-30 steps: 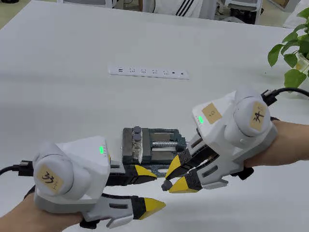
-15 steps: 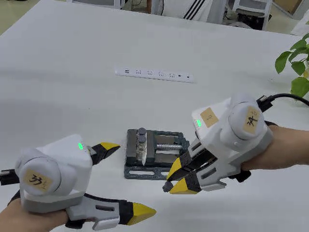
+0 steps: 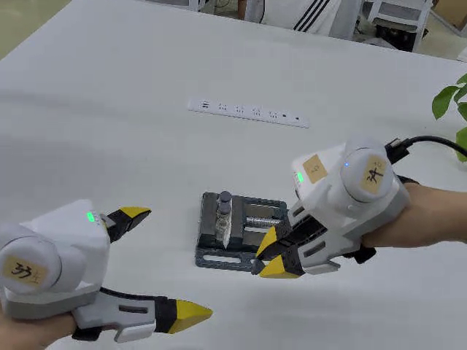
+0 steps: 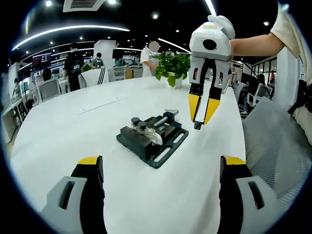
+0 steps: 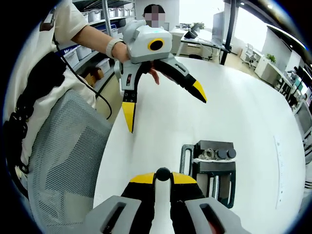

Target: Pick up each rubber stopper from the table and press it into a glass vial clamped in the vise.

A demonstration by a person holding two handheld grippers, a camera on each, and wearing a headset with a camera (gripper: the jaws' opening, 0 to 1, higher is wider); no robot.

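A dark vise (image 3: 235, 246) sits mid-table and clamps a row of glass vials (image 3: 225, 221). Two vials wear dark stoppers (image 5: 224, 154); the third one (image 5: 208, 154) shows an open mouth. My right gripper (image 3: 258, 265) hovers just right of the vise, shut on a small black rubber stopper (image 5: 163, 174). The left gripper view shows that stopper (image 4: 197, 126) at the right gripper's yellow tips (image 4: 202, 108). My left gripper (image 3: 165, 264) is low on the left, well apart from the vise (image 4: 152, 137), its jaws spread wide and holding nothing.
A white power strip (image 3: 248, 114) lies farther back on the table. A potted plant (image 3: 457, 109) stands at the right edge. A mesh office chair (image 5: 58, 161) is at the table's near side. Bare white tabletop surrounds the vise.
My left gripper has drawn back to the left, away from the vise base, with its jaws still spread. The right gripper keeps its hold beside the vise.
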